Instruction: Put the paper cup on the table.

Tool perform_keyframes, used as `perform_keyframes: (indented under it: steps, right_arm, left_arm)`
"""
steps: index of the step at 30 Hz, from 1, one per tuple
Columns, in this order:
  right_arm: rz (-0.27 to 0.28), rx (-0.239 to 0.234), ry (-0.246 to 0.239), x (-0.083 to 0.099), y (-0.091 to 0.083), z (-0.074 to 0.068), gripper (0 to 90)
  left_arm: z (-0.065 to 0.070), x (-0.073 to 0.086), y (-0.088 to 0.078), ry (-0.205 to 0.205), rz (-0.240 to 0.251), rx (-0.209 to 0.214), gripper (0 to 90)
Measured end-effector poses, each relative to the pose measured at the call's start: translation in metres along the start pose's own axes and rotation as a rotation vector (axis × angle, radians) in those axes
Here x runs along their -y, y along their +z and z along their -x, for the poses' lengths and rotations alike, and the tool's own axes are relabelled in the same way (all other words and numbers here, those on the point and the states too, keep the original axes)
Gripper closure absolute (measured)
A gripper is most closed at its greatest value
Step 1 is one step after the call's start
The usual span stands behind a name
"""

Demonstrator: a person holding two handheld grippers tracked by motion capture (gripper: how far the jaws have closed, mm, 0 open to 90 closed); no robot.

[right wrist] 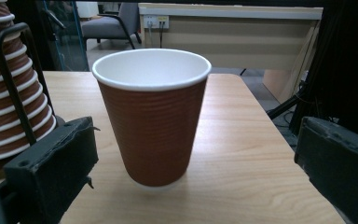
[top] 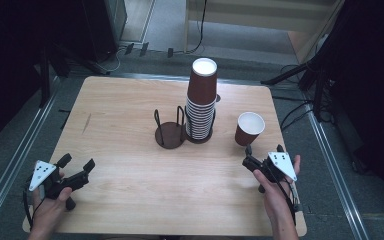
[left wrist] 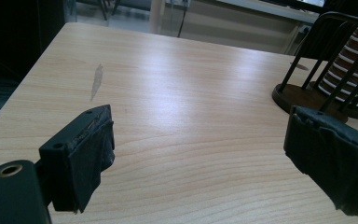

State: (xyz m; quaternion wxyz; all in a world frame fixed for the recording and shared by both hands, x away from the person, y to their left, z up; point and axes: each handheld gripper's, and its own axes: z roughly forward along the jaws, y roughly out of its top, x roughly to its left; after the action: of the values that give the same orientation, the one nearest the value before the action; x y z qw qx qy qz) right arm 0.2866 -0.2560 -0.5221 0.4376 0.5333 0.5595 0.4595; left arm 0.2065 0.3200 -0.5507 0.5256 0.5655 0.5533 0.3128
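My right gripper (top: 263, 150), jaws wide and empty, sits just near of the upright brown ribbed paper cup (top: 249, 128). My left gripper (top: 76, 162) rests wide open at the wooden table's (top: 130, 150) near-left, holding nothing.

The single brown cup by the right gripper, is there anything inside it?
The single brown cup stands upright and open; its white inner wall looks bare. The rim hides the bottom, so something small and flat could lie there unseen.
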Motion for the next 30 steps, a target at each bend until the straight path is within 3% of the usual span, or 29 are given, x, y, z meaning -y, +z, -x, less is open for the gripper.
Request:
perform_keyframes:
  steps: [22,30]
  right_arm:
    - [-0.022,0.051,-0.014,0.022,-0.040,0.042,0.0]
    - [-0.036,0.066,0.001,0.031,-0.052,0.055,0.0]
  left_arm:
    - [0.000,0.001,0.000,0.005,-0.001,-0.004,9.1]
    - [0.000,0.001,0.001,0.005,-0.002,-0.004,9.1]
